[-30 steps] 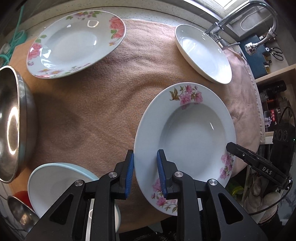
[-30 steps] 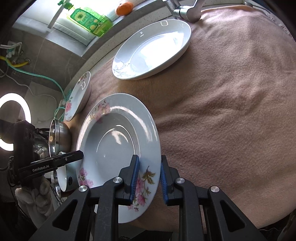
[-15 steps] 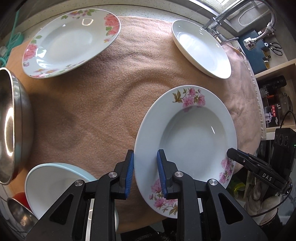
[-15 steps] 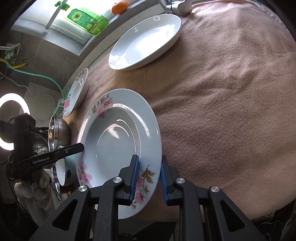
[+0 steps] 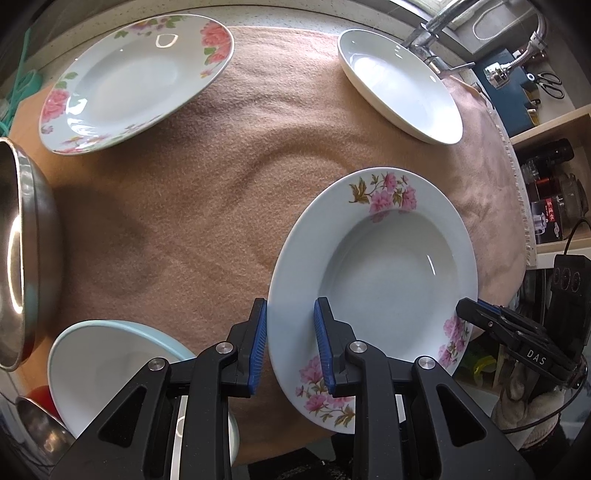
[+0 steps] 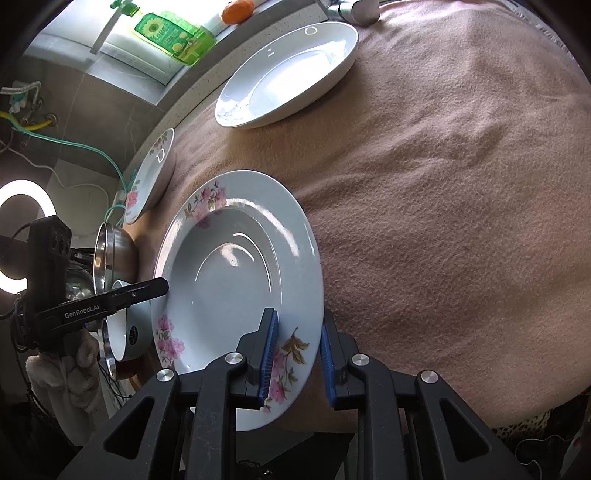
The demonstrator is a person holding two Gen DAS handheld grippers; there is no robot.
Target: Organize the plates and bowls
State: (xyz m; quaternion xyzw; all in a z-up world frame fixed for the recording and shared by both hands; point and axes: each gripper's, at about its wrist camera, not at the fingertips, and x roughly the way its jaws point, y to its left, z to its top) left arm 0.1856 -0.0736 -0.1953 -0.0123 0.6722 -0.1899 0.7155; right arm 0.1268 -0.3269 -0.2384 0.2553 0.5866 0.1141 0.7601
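Observation:
A pale deep plate with pink flowers [image 5: 384, 280] is held above the brown cloth by both grippers. My left gripper [image 5: 290, 347] is shut on its left rim. My right gripper [image 6: 295, 354] is shut on the opposite rim of the same plate [image 6: 236, 288]; it also shows at the right of the left wrist view [image 5: 469, 310]. A rose-patterned plate [image 5: 136, 77] lies at the far left and a plain white plate [image 5: 399, 81] at the far right. A light blue bowl [image 5: 110, 365] sits near left.
A steel bowl [image 5: 22, 254] stands at the left edge. A tap [image 5: 439, 22] rises behind the white plate. Shelves with bottles [image 5: 550, 192] are on the right. A green dish-soap bottle [image 6: 170, 37] and an orange [image 6: 238, 7] sit on the windowsill.
The flowered plate, held by both grippers, has drifted slightly toward the near edge of the cloth, and the far plates look a little further away. Both grips are unchanged.

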